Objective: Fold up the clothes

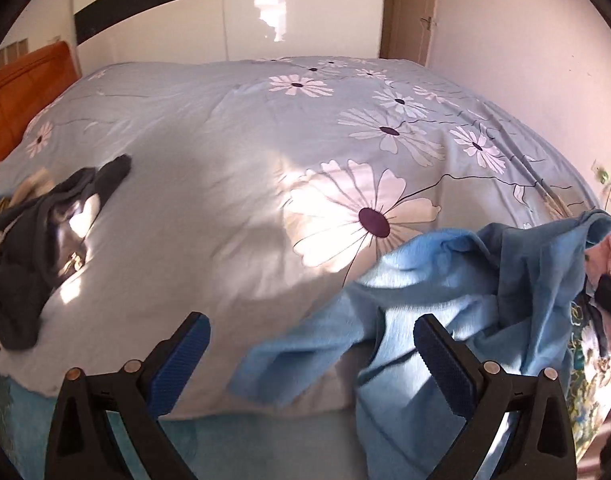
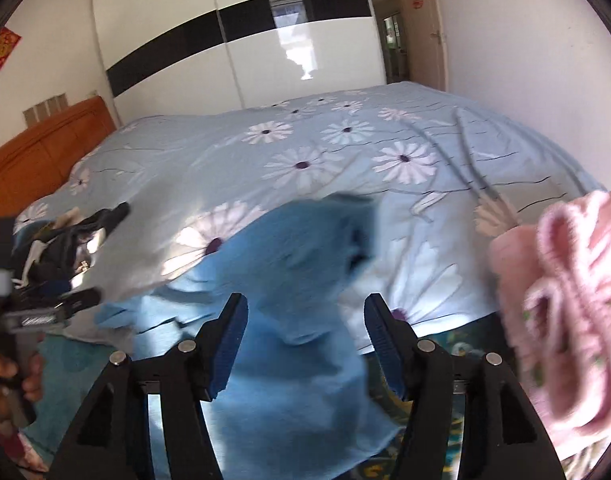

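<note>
My right-hand view is smeared with motion: the blue garment [image 2: 301, 280] between my right gripper's [image 2: 305, 340] open fingers is a soft blur, so I cannot tell its seams or which part of it lies there, and its lower end runs behind the gripper frame and off the bottom edge. The pink knitted garment [image 2: 565, 312] is blurred too and cut by the right edge. My left gripper [image 2: 45, 304] shows only partly at the left edge. In my left-hand view the dark clothes pile [image 1: 33, 256] is cropped at the left, and its separate pieces are indistinguishable. The orange headboard [image 1: 21, 92] is also cut off there.
</note>
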Demonstrator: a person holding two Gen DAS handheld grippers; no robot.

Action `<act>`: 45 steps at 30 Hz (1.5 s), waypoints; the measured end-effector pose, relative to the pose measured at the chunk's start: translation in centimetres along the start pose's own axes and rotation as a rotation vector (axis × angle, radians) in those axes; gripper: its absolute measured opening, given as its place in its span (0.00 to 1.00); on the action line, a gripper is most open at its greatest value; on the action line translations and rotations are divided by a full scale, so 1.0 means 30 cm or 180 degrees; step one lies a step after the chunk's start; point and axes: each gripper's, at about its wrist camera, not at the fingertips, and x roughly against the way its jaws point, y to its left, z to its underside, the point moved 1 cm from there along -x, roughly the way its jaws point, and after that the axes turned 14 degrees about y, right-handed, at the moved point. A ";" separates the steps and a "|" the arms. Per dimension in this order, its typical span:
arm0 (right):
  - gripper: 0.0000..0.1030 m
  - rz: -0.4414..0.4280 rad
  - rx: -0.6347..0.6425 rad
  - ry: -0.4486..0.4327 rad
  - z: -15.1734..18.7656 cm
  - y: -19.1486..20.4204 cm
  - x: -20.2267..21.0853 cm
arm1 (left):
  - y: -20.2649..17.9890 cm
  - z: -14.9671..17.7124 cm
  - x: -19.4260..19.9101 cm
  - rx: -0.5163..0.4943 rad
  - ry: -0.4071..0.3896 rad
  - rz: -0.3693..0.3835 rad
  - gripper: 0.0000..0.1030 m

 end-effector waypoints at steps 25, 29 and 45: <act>0.03 0.0422 -0.0747 -0.0284 0.108 -0.189 0.025 | -0.231 -0.144 -0.094 -0.0626 -0.0196 0.0308 0.08; 0.03 0.0393 -0.0628 -0.0542 0.097 -0.171 0.188 | -0.097 -0.127 0.142 -0.0373 -0.0528 0.0235 0.08; 0.03 0.0105 0.0656 -0.1610 -0.050 0.364 0.795 | 0.525 0.366 1.223 0.0602 -0.1979 -0.0572 0.08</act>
